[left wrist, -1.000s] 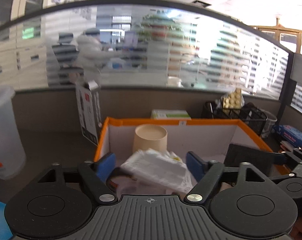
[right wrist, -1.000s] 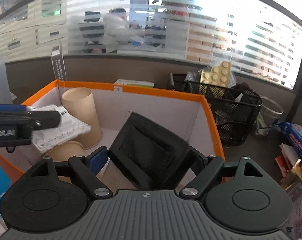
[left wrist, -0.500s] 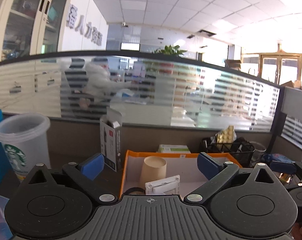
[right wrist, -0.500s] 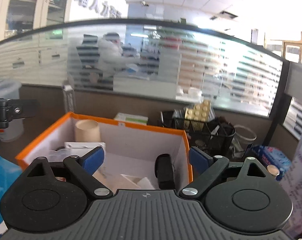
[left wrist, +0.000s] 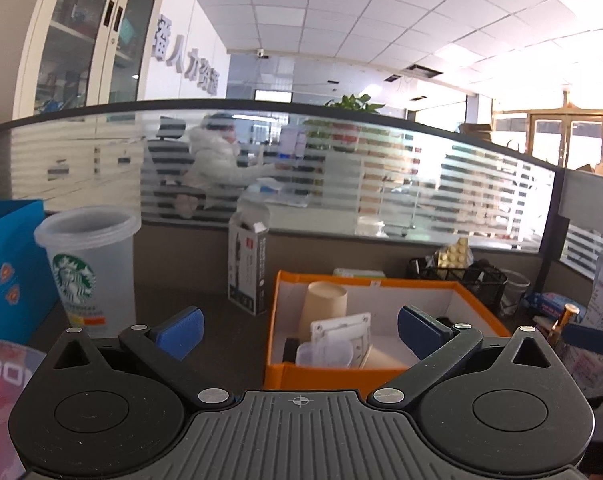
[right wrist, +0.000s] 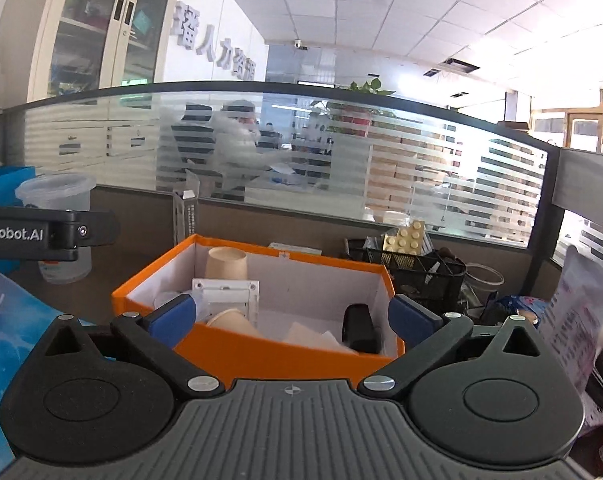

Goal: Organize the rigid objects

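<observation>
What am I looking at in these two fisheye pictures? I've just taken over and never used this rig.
There is no robot arm: a person carries a hand-held gripper in each hand, each with a camera looking out along its two blue-tipped fingers. The left hand-held gripper and the right hand-held gripper are both open and hold nothing. Both cameras face an orange box on a desk. Inside it are an upturned paper cup, a white plate standing on edge and a black object near the right wall. Left of the box stand a Starbucks cup and a tall carton; a wire basket sits behind on the right.
</observation>
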